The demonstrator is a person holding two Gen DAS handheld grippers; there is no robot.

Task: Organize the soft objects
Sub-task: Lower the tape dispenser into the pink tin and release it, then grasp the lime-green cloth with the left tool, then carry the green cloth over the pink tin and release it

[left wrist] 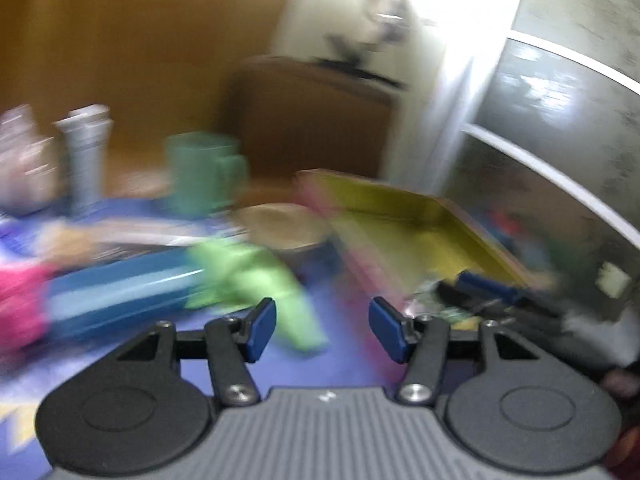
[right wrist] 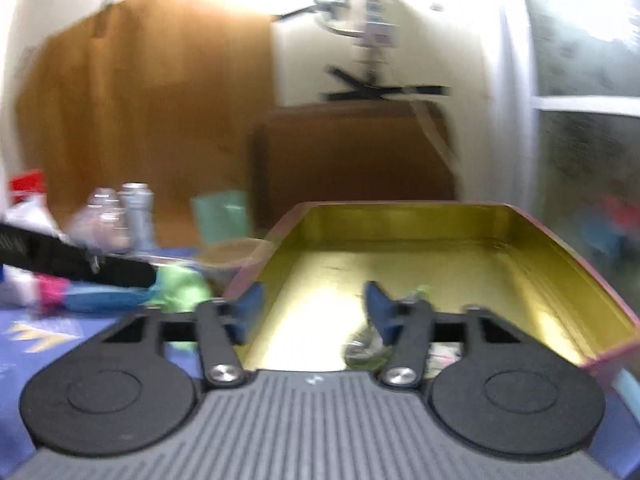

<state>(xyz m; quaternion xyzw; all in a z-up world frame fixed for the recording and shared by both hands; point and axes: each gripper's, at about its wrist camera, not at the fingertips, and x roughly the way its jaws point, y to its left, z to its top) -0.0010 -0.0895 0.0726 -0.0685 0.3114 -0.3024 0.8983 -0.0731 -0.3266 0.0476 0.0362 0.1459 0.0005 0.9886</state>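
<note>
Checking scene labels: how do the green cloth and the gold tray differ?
The green cloth is soft and crumpled; the gold tray is rigid, with straight upright walls. The cloth is matte light green; the tray's inside is shiny yellow-gold with a pinkish outer rim. The cloth lies left of the tray. Both rest on the blue table cover, neither is gripped.

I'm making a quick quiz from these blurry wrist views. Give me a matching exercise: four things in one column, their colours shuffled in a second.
Things:
1. soft cloth
2. mug
3. tray inside
4. table cover

Colours:
A. golden yellow
B. purple-blue
C. light green
D. teal

Pairs: 1-C, 2-D, 3-A, 4-B
</note>
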